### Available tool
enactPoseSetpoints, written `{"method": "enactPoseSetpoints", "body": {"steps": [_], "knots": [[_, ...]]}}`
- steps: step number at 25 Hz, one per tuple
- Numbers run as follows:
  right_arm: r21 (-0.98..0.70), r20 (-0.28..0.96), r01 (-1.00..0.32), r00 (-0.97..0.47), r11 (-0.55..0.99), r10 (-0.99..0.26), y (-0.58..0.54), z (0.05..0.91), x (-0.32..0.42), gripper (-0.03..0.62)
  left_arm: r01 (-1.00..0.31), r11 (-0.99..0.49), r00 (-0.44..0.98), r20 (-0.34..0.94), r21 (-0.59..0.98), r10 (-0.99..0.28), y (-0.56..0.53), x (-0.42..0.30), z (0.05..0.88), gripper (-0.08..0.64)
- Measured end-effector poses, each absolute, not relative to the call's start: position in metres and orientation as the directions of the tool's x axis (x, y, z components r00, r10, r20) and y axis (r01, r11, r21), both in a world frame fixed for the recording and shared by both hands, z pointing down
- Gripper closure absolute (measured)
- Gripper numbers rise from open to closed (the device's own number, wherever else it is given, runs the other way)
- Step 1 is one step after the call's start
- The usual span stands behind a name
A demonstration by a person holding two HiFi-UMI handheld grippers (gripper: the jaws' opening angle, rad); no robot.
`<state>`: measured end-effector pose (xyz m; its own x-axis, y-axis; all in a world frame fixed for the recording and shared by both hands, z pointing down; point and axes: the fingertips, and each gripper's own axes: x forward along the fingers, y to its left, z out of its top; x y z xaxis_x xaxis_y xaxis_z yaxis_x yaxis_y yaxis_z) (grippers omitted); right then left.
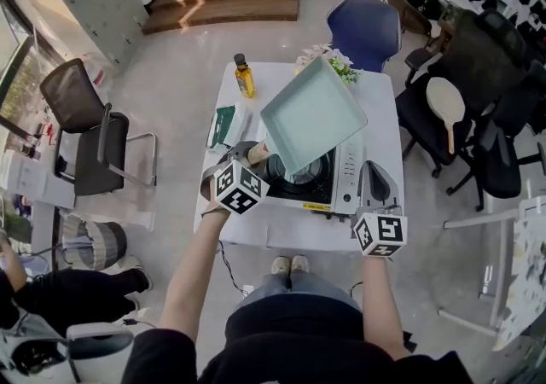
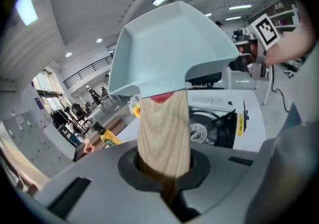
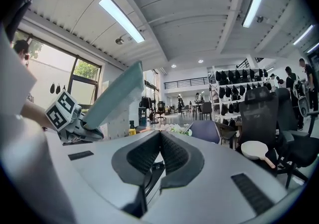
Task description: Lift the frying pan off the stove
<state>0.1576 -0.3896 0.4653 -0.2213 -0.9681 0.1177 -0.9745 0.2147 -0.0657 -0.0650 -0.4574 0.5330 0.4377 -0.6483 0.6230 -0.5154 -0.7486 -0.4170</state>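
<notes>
Lift looks done: the pan [image 1: 312, 113] hangs tilted at frame centre, clear above the stove [image 1: 344, 192]; the left gripper [image 2: 164, 168] clamps its handle [image 2: 163, 128]; the right gripper [image 3: 158, 141], lower right, is closed on nothing.

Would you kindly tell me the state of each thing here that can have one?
Frying pan: lifted, tilted, held by its wooden handle.
Left gripper: shut on the pan's handle.
Right gripper: shut, empty.
Stove: burner uncovered, pan above it.
Oil bottle: upright on the table, capped.
</notes>
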Motion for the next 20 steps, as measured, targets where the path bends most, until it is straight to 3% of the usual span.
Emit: {"method": "enactPoseSetpoints", "body": {"steps": [10,20], "knots": [[-0.054,0.090,-0.972,-0.232,0.228,-0.969,-0.383,0.455,0.151,0.589,-0.771,-0.611,0.541,0.321,-0.178,-0.777,-0.444,-0.038,0.470,0.541],[-0.027,0.064,-0.978,-0.207,0.206,-0.976,-0.374,0.451,0.155,0.589,-0.835,-0.529,0.522,0.085,-0.150,-0.848,-0.415,-0.046,0.428,0.540]]}}
